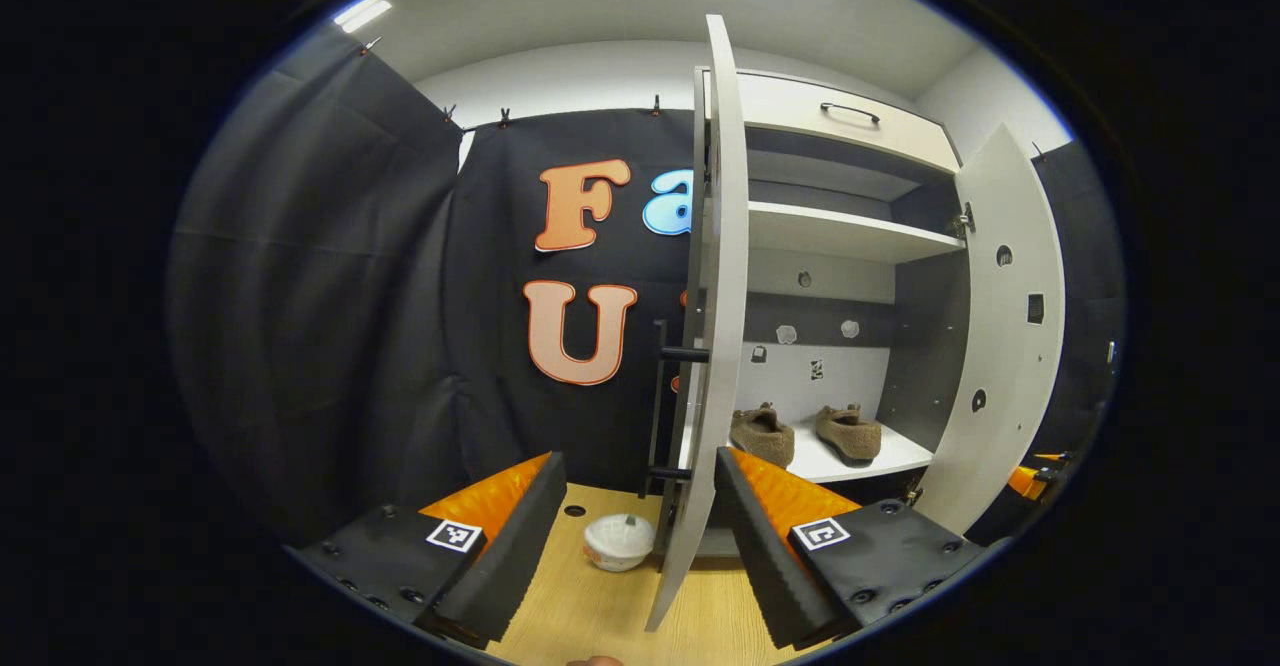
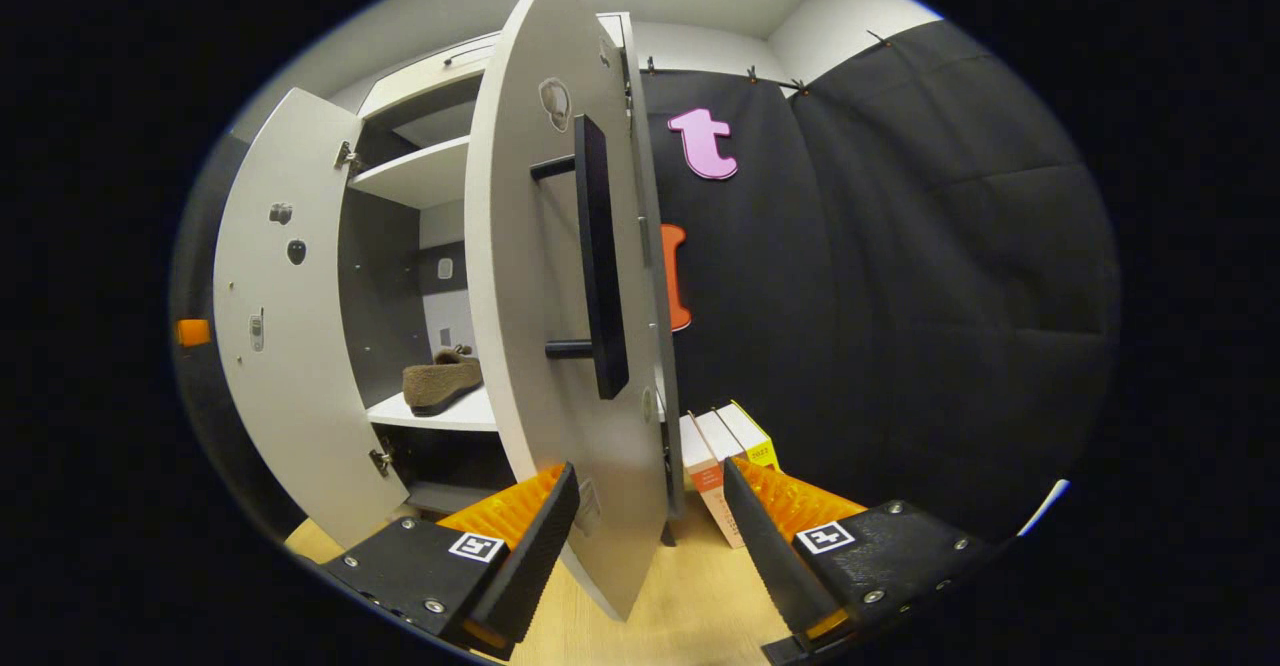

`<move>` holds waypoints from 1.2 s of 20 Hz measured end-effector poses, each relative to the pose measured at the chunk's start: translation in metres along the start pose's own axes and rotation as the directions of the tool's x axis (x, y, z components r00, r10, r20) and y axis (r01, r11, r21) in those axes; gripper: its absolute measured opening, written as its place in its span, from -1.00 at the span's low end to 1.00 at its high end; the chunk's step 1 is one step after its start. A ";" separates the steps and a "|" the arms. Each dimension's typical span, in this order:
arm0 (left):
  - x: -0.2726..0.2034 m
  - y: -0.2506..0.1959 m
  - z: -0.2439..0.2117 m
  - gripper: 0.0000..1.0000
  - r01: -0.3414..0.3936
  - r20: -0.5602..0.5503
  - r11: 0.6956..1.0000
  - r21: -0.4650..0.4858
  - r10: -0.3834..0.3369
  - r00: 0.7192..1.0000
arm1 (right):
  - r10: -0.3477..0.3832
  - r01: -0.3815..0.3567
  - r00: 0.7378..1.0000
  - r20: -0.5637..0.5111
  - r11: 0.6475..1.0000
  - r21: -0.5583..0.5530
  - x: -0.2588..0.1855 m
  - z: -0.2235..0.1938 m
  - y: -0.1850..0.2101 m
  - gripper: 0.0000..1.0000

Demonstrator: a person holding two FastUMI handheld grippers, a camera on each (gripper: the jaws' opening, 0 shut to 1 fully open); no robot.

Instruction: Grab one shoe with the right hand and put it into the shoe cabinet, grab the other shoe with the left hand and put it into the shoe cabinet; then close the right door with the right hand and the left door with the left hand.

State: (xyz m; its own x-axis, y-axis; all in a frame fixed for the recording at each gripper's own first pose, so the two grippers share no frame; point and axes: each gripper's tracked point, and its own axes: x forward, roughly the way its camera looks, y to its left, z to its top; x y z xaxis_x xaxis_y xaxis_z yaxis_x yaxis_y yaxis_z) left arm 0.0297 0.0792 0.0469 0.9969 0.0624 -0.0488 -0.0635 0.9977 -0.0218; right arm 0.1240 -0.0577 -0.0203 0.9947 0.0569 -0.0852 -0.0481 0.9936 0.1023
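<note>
The shoe cabinet (image 1: 850,236) stands with both doors swung out. Two brown fuzzy shoes (image 1: 762,434) (image 1: 850,433) sit side by side on its lower shelf; in the right gripper view one shoe (image 2: 440,378) shows there. My left gripper (image 1: 640,536) is open, and the left door (image 1: 718,326) stands edge-on between its fingers, close to the right-hand one. My right gripper (image 2: 650,516) is open too. The right door (image 2: 540,296), with its black bar handle (image 2: 600,256), reaches down between its fingers.
A white bowl-like object (image 1: 618,542) lies on the wooden surface (image 1: 600,606) left of the cabinet. Several boxes (image 2: 720,456) lean against the cabinet's right side. A drawer with a handle (image 1: 850,111) tops the cabinet. Black cloth walls close in on both sides.
</note>
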 end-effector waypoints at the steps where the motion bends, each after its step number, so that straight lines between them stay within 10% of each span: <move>1: -0.001 0.003 -0.001 0.94 -0.004 -0.002 1.000 0.001 0.004 1.000 | 0.012 -0.012 1.000 -0.002 1.000 -0.002 0.003 0.000 0.007 0.81; 24: 0.018 0.047 -0.054 0.90 -0.049 -0.025 0.999 -0.001 0.049 0.998 | 0.158 -0.158 0.987 -0.007 0.986 -0.051 0.047 0.005 0.076 0.84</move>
State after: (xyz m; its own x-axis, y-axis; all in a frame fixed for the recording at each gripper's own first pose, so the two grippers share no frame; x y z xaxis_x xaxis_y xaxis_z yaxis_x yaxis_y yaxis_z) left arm 0.0422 0.1256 -0.0085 0.9911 0.1108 -0.0744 -0.1126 0.9934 -0.0207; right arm 0.1673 0.0204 -0.0118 0.9740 0.2137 -0.0746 -0.2092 0.9758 0.0641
